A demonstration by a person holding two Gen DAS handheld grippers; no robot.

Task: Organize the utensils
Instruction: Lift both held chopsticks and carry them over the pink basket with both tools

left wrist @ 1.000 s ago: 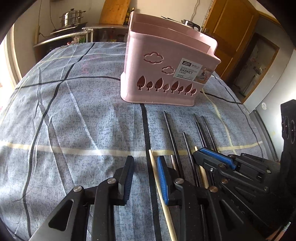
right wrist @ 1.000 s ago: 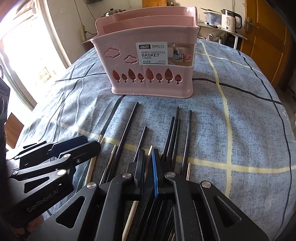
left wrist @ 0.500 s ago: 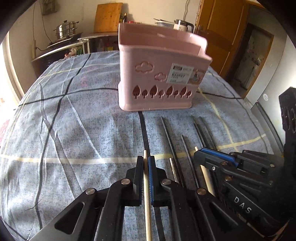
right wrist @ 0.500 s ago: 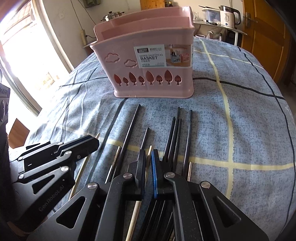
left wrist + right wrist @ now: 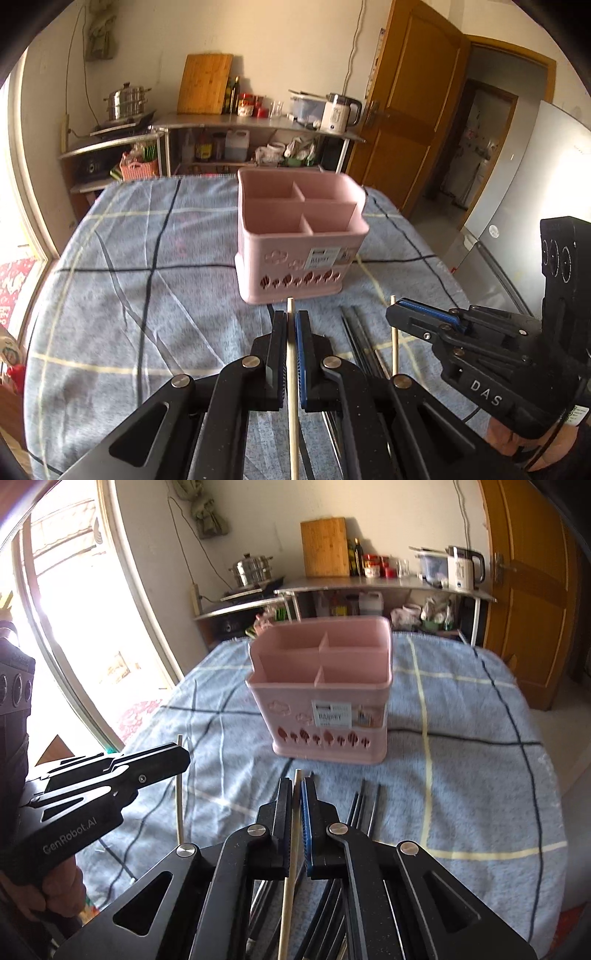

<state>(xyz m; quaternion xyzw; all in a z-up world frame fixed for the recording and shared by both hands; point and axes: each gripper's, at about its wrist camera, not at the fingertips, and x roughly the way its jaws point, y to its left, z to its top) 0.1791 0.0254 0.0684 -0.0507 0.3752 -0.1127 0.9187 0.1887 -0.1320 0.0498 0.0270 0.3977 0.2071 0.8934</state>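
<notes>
Carrying each light chopstick toward the basket (image 5: 301,236), which stands mid-surface (image 5: 122,295) with four empty compartments, goes best with tips lowered steeply into one compartment. The left gripper (image 5: 290,325) is clamped on a chopstick (image 5: 291,387); the right gripper (image 5: 295,794) is clamped on another (image 5: 291,853). Both sticks point at the basket, well short of it. Dark chopsticks (image 5: 364,808) lie below, toward the near edge.

Black claw (image 5: 290,325), blue pads, silver screws
</notes>
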